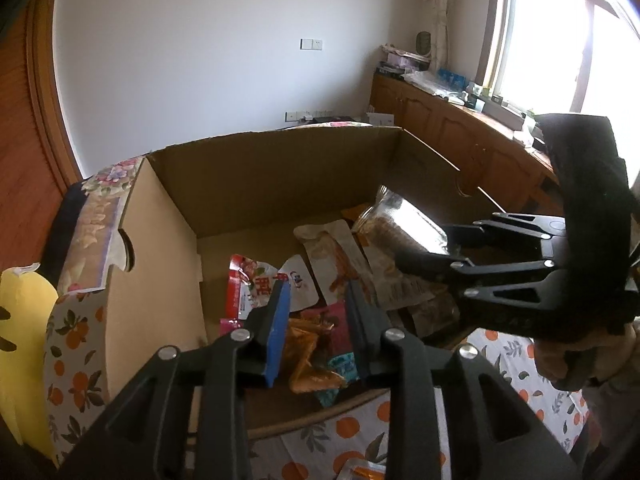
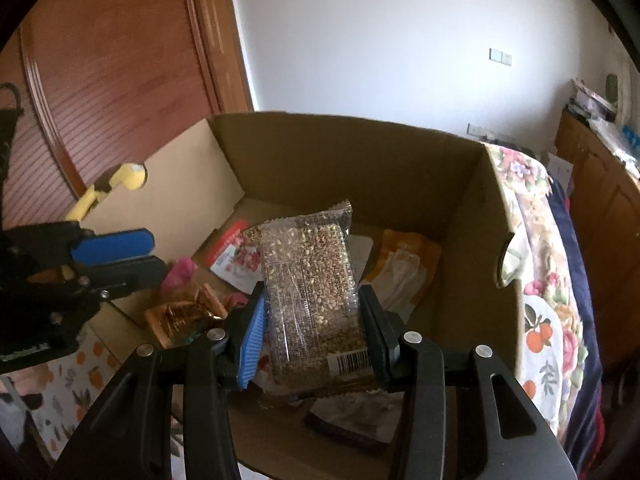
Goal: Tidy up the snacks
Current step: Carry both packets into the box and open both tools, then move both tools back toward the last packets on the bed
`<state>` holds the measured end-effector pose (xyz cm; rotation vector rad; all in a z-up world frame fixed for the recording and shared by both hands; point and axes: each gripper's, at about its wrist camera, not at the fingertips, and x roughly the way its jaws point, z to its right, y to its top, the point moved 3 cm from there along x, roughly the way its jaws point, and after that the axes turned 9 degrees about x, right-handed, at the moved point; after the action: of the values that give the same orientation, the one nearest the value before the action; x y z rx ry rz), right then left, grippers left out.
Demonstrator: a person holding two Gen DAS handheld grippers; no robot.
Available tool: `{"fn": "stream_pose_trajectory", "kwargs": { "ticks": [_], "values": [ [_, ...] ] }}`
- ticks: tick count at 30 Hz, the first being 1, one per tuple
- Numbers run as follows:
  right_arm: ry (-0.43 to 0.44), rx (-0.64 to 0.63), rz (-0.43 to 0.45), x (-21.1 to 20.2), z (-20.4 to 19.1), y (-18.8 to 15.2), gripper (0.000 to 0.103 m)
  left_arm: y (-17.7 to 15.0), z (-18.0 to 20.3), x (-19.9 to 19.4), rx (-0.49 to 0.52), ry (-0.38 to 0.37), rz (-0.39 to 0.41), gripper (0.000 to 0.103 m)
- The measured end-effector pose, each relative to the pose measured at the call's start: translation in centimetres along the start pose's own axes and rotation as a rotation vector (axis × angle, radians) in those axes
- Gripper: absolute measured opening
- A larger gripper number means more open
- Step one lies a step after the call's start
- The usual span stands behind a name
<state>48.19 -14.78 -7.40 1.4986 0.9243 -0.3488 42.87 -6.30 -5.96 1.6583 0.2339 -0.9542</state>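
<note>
An open cardboard box point(image 1: 256, 184) point(image 2: 360, 160) holds several snack packets. My left gripper point(image 1: 318, 292) point(image 2: 156, 254) hovers low over the box's near left corner, jaws a little apart with nothing pressed between them. Under it a gold-orange packet point(image 1: 310, 364) point(image 2: 184, 316) lies on a pink one point(image 1: 336, 320). My right gripper point(image 2: 312, 296) point(image 1: 420, 246) is shut on a clear packet of seed bars point(image 2: 308, 276) point(image 1: 400, 220), held over the box interior. A red packet point(image 1: 252, 284) and a white-and-orange one point(image 1: 336, 260) lie on the box floor.
The box stands on a tablecloth printed with oranges point(image 1: 360, 432), where another small packet point(image 1: 364, 472) lies at the near edge. A yellow plush toy point(image 1: 24, 340) point(image 2: 124, 178) leans outside the box's left wall. Wooden cabinets point(image 1: 460, 132) line the right; a person's hand point(image 1: 560, 360) holds the right gripper.
</note>
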Motion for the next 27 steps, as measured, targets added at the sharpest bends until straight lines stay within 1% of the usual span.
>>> {"fn": "stream_pose_trajectory", "kwargs": {
  "ticks": [6,11,13,15,17,22,27],
  "values": [
    [0.010,0.019,-0.015,0.3,0.1,-0.1,0.046,-0.9,0.3,-1.0,0.001,0.011,0.000,0.031],
    [-0.003,0.040,-0.022,0.5,0.1,0.0,0.048,-1.9,0.6,-3.1,0.004,0.015,0.024,0.032],
    [0.008,0.066,-0.005,0.3,0.0,0.1,0.048,-2.1,0.7,-4.1,0.002,0.013,0.034,0.033],
    [0.017,0.094,0.032,-0.6,-0.2,0.4,0.051,-2.1,0.7,-4.9,0.004,0.005,0.039,0.033],
    [0.039,0.103,0.039,-1.5,-0.7,0.6,0.052,-2.3,0.9,-5.9,0.018,0.013,0.046,0.034],
    [0.020,0.059,0.083,-5.0,-2.5,0.8,0.052,-2.4,1.4,-8.5,0.032,0.019,0.076,0.035],
    [0.016,0.033,0.132,-8.9,-4.4,0.0,0.055,-2.9,2.1,-10.7,0.044,0.032,0.099,0.036]
  ]
}}
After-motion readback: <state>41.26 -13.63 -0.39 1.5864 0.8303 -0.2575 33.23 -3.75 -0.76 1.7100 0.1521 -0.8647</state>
